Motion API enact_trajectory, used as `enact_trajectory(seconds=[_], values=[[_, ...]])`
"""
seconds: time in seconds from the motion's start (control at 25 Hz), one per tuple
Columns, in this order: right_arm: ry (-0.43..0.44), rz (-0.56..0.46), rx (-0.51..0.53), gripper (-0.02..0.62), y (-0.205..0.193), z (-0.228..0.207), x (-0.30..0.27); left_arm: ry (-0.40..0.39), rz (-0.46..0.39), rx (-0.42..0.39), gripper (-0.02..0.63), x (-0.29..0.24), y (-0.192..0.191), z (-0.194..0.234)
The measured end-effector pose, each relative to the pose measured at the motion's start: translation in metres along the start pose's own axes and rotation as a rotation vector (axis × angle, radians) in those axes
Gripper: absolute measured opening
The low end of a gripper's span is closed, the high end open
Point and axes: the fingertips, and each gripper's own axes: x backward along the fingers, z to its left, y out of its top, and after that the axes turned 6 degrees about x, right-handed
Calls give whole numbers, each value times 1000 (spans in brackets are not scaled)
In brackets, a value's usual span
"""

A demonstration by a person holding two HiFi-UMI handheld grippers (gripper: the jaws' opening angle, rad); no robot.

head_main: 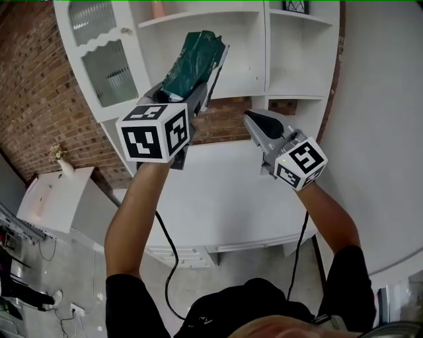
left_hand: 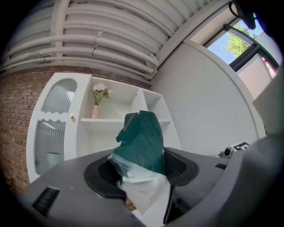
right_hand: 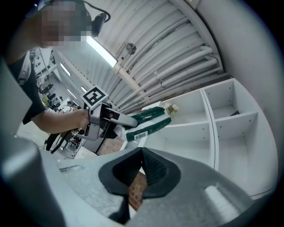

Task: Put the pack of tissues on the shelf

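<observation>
The pack of tissues (head_main: 195, 63) is dark green with a clear white end, and my left gripper (head_main: 201, 82) is shut on it, holding it up in front of the white shelf unit (head_main: 198, 20). In the left gripper view the pack (left_hand: 142, 139) stands up between the pads of my left gripper (left_hand: 142, 170), with a shelf board (left_hand: 120, 120) behind it. My right gripper (head_main: 254, 120) hangs lower at the right, jaws shut and empty. The right gripper view shows the tips of my right gripper (right_hand: 142, 164) touching, with the pack (right_hand: 148, 122) held out at the left toward the shelf (right_hand: 191, 126).
A pink vase with flowers (left_hand: 95, 108) stands on the shelf board at its left. Glass cabinet doors (head_main: 109, 66) flank the shelves on the left. A white counter (head_main: 218, 191) lies below, with a brick wall (head_main: 39, 99) behind. A small white table (head_main: 56, 195) stands at lower left.
</observation>
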Motion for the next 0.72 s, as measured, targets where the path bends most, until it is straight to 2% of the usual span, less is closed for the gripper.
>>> enact_trajectory(seconds=[0.24, 0.4, 0.56, 0.72], values=[[29, 0, 46, 2, -13, -21, -5, 26, 17, -51, 242, -38, 30, 12], [75, -23, 84, 2, -12, -48, -14, 49, 19, -85, 242, -68, 56, 19], [132, -39, 113, 2, -22, -76, -20, 70, 12, -86, 243, -102, 87, 25], [189, -57, 130, 2, -28, -96, -29, 139, 45, -110, 244, -136, 120, 47]])
